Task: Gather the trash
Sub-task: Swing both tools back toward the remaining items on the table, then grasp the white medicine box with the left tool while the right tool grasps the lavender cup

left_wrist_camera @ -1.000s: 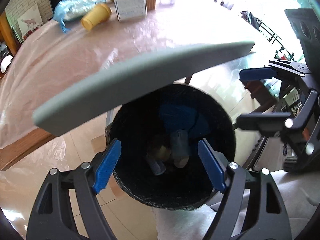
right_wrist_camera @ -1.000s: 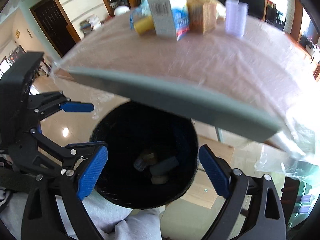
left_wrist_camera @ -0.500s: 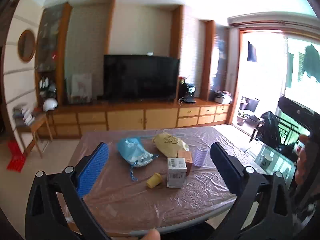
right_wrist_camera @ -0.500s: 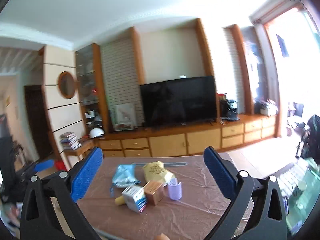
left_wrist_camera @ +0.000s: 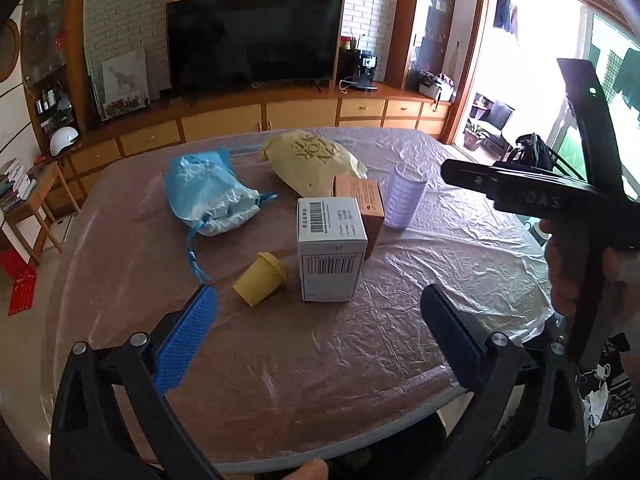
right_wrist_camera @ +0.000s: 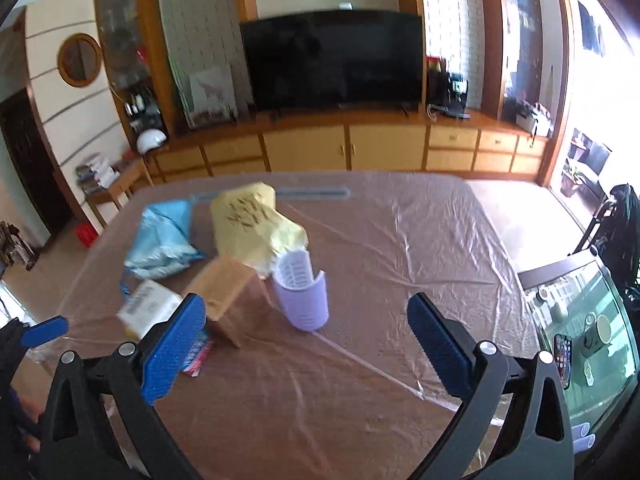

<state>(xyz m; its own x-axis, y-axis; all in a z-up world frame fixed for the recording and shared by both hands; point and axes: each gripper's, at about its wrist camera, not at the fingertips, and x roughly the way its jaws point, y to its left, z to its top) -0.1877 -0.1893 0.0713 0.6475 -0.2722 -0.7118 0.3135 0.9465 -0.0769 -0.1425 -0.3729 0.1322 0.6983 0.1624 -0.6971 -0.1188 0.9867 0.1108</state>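
Around one white box (left_wrist_camera: 331, 248) lay six trash pieces: a yellow cup (left_wrist_camera: 260, 279) beside it, brown box (left_wrist_camera: 360, 208), purple cup (left_wrist_camera: 403, 199), and blue bag (left_wrist_camera: 208, 196) and yellow bag (left_wrist_camera: 312, 162) behind. Both the left gripper (left_wrist_camera: 320, 344) and the right gripper (right_wrist_camera: 308, 344) stood spread and empty above the plastic-covered table (left_wrist_camera: 320, 360), facing a television (left_wrist_camera: 254, 38).

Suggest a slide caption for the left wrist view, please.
Open left gripper faces yellow cup, white box and bags on the table.

Plastic-covered table (left_wrist_camera: 360, 360), boxes (left_wrist_camera: 331, 254), bags (left_wrist_camera: 208, 196), cups (left_wrist_camera: 260, 278).

table cover (left_wrist_camera: 360, 360): brownish, clear film | drawstring bag (left_wrist_camera: 208, 196): light blue | paper bag (left_wrist_camera: 312, 164): pale yellow, dark lettering | cup (left_wrist_camera: 260, 280): mustard yellow | box (left_wrist_camera: 330, 248): white, black barcodes | ribbed cup (left_wrist_camera: 402, 200): lilac | carton (left_wrist_camera: 362, 200): tan
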